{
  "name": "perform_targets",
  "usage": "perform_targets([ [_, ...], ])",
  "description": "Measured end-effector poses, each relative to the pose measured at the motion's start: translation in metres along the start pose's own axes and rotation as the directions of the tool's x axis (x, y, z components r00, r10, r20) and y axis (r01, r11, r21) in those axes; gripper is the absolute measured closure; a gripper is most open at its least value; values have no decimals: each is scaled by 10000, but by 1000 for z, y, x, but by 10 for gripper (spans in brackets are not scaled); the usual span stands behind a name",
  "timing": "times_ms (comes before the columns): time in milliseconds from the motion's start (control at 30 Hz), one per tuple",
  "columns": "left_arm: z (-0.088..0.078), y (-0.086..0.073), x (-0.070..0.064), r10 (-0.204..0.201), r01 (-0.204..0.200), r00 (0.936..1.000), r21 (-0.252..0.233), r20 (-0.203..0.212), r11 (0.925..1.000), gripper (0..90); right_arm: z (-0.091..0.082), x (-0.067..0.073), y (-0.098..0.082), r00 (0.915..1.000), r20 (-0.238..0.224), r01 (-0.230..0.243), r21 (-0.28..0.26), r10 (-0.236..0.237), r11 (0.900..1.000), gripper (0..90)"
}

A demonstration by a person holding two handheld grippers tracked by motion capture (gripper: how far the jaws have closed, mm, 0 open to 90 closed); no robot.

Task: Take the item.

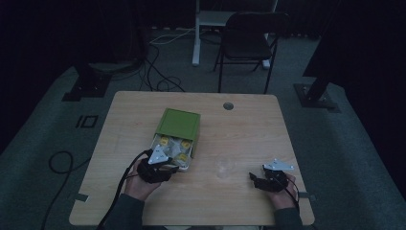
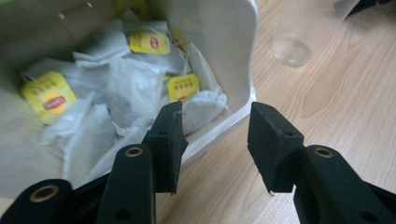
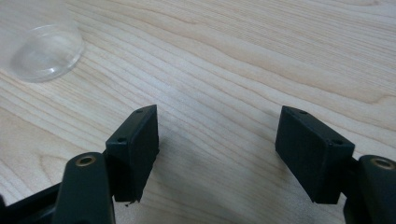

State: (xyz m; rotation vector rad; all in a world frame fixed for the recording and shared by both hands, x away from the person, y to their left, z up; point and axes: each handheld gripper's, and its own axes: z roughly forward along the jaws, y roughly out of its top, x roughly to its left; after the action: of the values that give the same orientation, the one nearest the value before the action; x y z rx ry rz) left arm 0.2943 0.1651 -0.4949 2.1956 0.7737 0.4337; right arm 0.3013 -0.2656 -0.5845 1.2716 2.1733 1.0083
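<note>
Wood table (image 1: 239, 139), dim room. Green box (image 1: 180, 123) lying near table centre-left, open end toward person, white inner tray (image 2: 233, 56) pulled out from it. Tray packed w/ white tea bags (image 2: 130, 88), yellow tags (image 2: 48, 97) showing among them; several tags visible in high view too.

Left gripper (image 1: 173, 167) at tray's near end, held in left hand (image 1: 141, 184) at lower left of table. Left gripper view: jaws partly spread, nothing pinched betw. them. One jaw over tray interior, tip just at a tea bag near the tray's corner; contact w/ bag cannot be told. Other jaw outside tray, over bare wood. Tray's front wall and corner sit in the gap betw. jaws, pads not pressing on it.

Right gripper (image 1: 252, 178) at lower right of table, well apart from box, held in right hand (image 1: 282, 191). Grey three-cornered plate on top catching light. Right gripper view: jaws spread wide, empty, bare wood grain betw. them.

Clear glass (image 3: 44, 53) on table betw. the two grippers, nearer right one; faint in high view, seen as transparent round rim in right gripper view, and at upper right of left gripper view beyond tray.

Black folding chair (image 1: 249, 40) beyond far table edge, cables on floor.
</note>
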Motion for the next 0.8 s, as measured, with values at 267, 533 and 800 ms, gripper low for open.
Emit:
perform_targets([
  [267, -11, 10, 2, 240, -250, 9984, -194, -505, 9995, 525, 0, 0, 0, 10000, 3, -5, 0, 5, 10000, 298],
  [533, -16, 9, 13, -19, 8, 9955, -110, -951, 9999, 545, 0, 0, 0, 10000, 1, -7, -1, 7, 10000, 298],
  [800, -4, -4, 22, -348, 387, 9937, 344, -1069, 9987, 578, 0, 0, 0, 10000, 2, -5, 2, 5, 10000, 298],
])
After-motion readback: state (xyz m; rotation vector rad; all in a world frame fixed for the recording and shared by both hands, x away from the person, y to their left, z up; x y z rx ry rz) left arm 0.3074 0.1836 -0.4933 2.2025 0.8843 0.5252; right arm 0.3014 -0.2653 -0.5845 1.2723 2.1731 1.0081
